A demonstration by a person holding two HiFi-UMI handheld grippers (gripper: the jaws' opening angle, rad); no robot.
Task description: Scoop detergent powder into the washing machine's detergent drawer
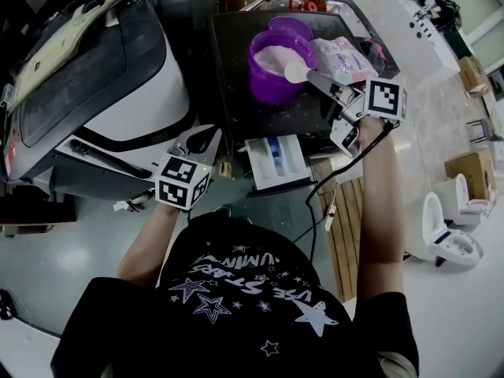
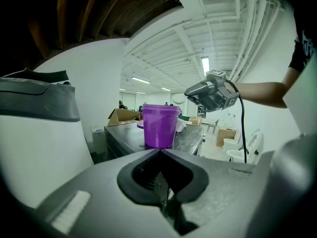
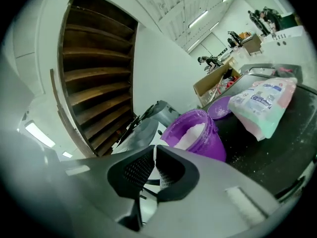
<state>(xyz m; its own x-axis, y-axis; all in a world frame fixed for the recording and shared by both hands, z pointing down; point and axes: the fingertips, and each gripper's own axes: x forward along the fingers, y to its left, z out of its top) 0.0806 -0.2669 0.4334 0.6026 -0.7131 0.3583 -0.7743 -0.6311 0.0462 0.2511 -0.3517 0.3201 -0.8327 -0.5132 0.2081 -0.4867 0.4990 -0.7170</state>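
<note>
Detergent drawer (image 1: pixel 264 168) only in head view

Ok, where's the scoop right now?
In the head view the scoop is just right of upper centre, held in the tongs of the right gripper, its bowl at the right rim of the purple tub, beside the detergent bag.

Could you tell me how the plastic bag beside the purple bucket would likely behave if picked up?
The plastic bag looks soft and wrinkled, so it would probably sag rather than hold shape. It bulges, so its contents likely shift and weigh it down. Its glossy film might slip.
</note>
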